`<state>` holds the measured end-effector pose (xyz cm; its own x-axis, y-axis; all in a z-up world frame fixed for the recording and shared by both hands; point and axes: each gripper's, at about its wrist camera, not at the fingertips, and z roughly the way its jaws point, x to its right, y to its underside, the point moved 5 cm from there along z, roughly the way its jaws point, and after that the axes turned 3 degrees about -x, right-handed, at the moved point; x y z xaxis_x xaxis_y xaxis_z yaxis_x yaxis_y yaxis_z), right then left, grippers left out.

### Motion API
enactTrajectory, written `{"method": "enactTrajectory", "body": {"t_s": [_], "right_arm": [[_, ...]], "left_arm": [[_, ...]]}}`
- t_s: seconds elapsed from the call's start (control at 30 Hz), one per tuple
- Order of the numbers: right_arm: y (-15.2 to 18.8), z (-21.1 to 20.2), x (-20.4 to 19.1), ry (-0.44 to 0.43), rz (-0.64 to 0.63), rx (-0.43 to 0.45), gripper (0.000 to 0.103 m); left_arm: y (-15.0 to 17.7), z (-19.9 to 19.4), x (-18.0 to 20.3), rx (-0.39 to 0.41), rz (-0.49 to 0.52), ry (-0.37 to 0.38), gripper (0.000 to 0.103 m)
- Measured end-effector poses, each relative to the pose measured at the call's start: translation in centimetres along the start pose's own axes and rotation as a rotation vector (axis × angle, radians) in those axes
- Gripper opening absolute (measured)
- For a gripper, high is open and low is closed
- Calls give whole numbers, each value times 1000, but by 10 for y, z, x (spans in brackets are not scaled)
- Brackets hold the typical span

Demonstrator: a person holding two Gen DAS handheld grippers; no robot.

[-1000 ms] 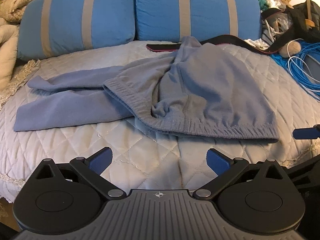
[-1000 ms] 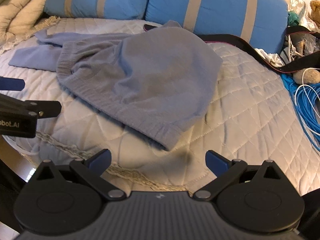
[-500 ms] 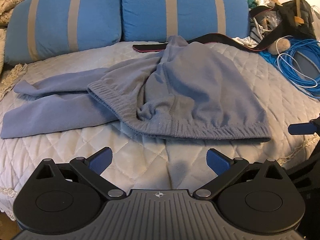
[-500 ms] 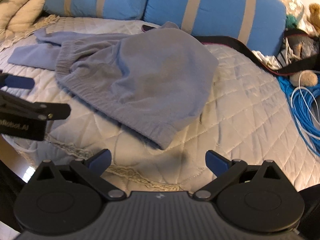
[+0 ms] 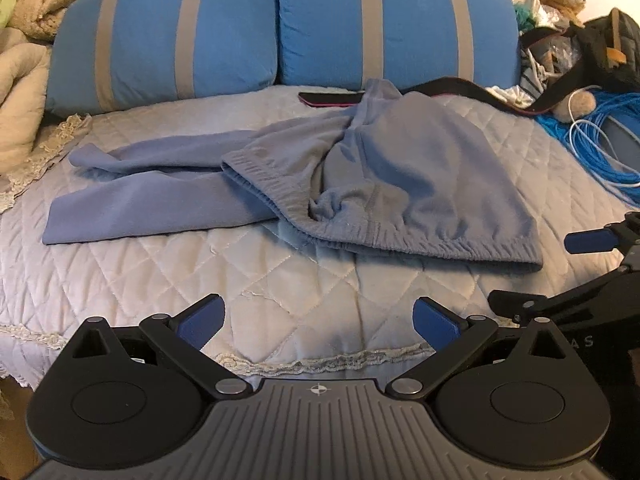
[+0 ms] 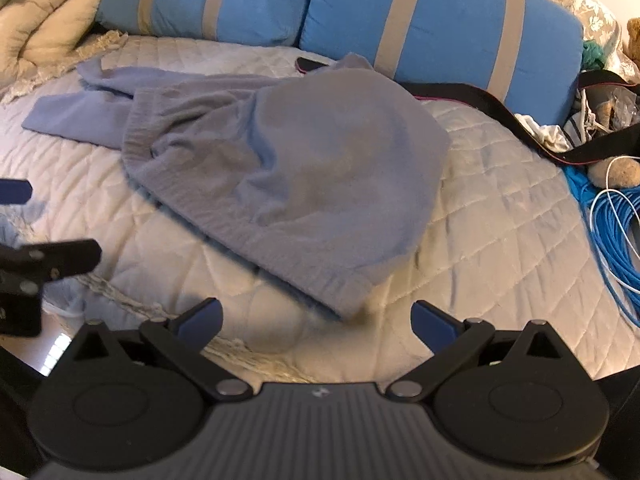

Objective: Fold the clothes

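Over the last second both cameras drew back a little from the bed (image 5: 120, 280): the lace edging at the near side had come into the left view, and the sweatpants (image 5: 400, 184) sat slightly farther off than before. No grasp had been made; judged as a pause to size up the garment before the first fold.

Sweatpants lay unfolded on the quilt, in front of the blue striped pillows (image 5: 168, 36). Legs trailed to the left of the waistband (image 5: 272, 188), one over the other, ends flat on the quilt. Waistband gaped open, rumpled, facing the near edge. Seat of the garment bulged to the right of the waistband.

Left gripper (image 5: 318, 320): fingers spread wide, nothing between them, short of the waistband, bare quilt between. Right gripper (image 6: 316, 318): fingers likewise spread and empty, the waistband's right-hand corner (image 6: 340, 300) just beyond the gap, not touching so far as could be told.
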<state>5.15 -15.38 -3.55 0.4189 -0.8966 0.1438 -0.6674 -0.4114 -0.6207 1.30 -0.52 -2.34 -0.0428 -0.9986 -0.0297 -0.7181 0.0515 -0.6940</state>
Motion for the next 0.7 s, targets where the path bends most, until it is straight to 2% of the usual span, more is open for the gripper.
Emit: {"method": "enactTrajectory", "body": {"t_s": [0.1,0.2,0.33,0.43,0.6,0.7], "right_arm": [[-1,-4,-9,54,-49,45,103],[1,-8,-17,71,-106,83,103],[2,-8,-14,117,-125,122,103],[2,-6,-6,149,-108,129,103],[-1,-8,3,126,-49,149,103],[-2,-8,0,129,-65,152,103]], "left_arm": [[-9,-7,0,38,-15,16,103],[-19,-13,3,72,-26,37,103],[-31,-21,14,124,-26,100,103],[-35,-24,17,149,-36,118,103],[-33,-22,11,122,-81,133,103],[-34,-25,2,141,-121,155,103]]}}
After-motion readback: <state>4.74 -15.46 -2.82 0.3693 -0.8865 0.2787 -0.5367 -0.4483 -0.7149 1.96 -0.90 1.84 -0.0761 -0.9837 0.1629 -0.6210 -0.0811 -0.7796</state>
